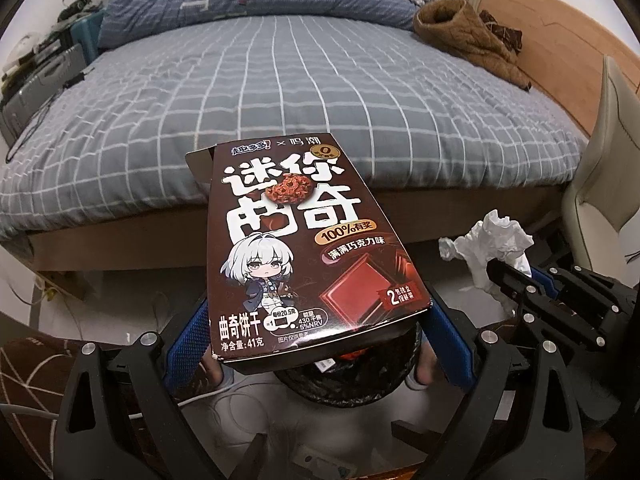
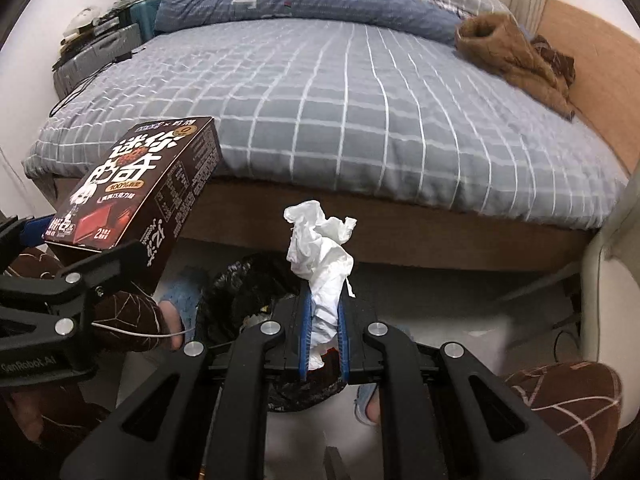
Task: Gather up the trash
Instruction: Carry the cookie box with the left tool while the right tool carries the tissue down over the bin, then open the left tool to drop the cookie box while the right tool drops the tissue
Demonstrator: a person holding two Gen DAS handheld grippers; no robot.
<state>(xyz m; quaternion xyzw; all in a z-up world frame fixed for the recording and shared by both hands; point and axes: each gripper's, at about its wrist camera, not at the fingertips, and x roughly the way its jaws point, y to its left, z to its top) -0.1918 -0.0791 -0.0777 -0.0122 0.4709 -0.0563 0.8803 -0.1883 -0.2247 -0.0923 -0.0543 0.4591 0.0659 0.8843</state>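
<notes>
The left gripper point(image 1: 316, 344) is clamped on the lower end of a cookie box point(image 1: 304, 248), its blue pads pressing the two narrow sides, and holds the box tilted above the black-lined trash bin point(image 2: 240, 292) on the floor by the bed point(image 2: 360, 120). The box looks light and empty, stiff along its edges, yet its broad faces would likely buckle under a hard squeeze, so the side edges are the sound place to hold. The right gripper point(image 2: 322, 336) is closed tight on a crumpled tissue point(image 2: 320, 256), soft, nearly weightless and grippable anywhere, also over the bin.
</notes>
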